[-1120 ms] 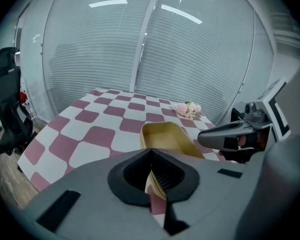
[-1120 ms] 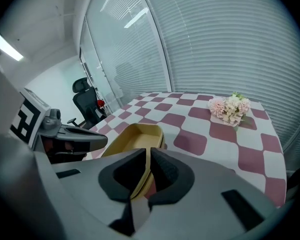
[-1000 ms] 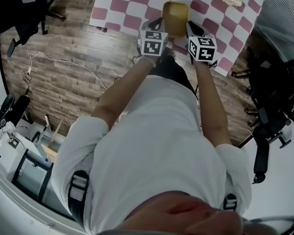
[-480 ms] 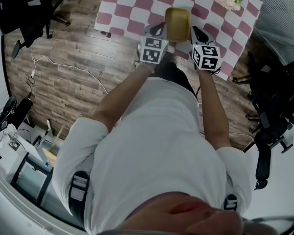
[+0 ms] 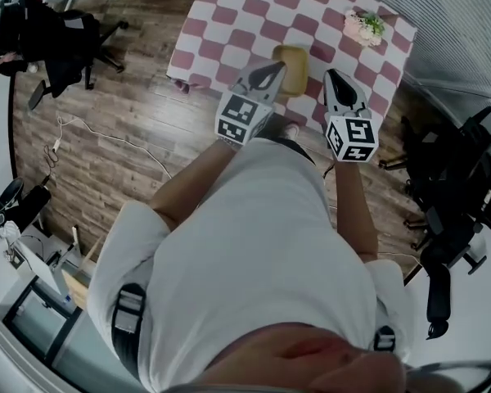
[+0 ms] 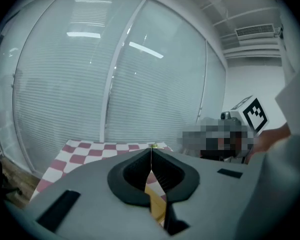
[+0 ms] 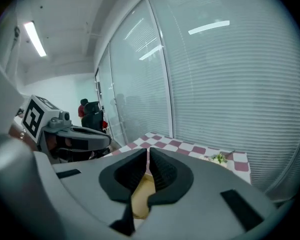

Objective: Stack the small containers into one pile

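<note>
Left gripper (image 5: 270, 70) fingers together, empty, right gripper (image 5: 335, 79) fingers together, empty, yellow container (image 5: 293, 56) on checkered desk (image 5: 245, 11) beyond both.

Two claws (image 5: 270, 70) (image 5: 334, 79), one yellow container (image 5: 291, 57), one checkered table (image 5: 254, 6)

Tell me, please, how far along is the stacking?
Done, apparently: only one yellow container pile stands on the checkered table. In hand: nothing; the left gripper and the right gripper are both shut and empty. Left: nothing visible, though stacked pieces cannot be counted.
</note>
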Available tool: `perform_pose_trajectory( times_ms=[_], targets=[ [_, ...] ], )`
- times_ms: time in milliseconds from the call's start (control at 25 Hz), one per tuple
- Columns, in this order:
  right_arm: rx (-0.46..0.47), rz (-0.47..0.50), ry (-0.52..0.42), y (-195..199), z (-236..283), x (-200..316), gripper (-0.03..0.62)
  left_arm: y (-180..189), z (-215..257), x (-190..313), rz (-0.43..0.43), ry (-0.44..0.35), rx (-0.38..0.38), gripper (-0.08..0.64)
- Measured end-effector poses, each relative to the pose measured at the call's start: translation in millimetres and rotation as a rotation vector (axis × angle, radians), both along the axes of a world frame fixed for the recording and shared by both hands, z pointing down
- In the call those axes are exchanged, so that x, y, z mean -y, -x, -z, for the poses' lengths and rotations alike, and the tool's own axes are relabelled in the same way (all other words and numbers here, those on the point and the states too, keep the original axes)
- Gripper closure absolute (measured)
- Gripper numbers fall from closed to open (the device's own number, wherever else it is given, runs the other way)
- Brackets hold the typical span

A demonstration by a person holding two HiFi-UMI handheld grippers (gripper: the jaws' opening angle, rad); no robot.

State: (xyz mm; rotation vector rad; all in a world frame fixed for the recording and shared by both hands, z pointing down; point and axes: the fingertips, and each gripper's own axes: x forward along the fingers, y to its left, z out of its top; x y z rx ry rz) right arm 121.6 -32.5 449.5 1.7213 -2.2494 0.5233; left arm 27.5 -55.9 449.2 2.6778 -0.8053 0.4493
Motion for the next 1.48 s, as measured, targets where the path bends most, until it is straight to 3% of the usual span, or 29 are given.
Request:
perform_pose_trajectory(
  times_ms=[200,520,1480],
  targets=[
    [0.009,-0.003,-0.088,6.9,64.2,-12.9,0.549,-10.9,57.8,-12.3,-0.073,-0.102,-0.066,0.526],
    [0.008,-0.037,-0.162,7.6,114.6,-36.4,0.56,-31.3,105.1,-39.5,-0.158,-0.163,-0.122,0.526],
    [-0.009,-0.078,-0.194,-5.0,129.2,-57.8,0.56,-53.3,118.5,-58.6,-0.185,-0.151,-0.165,0.526]
  ],
)
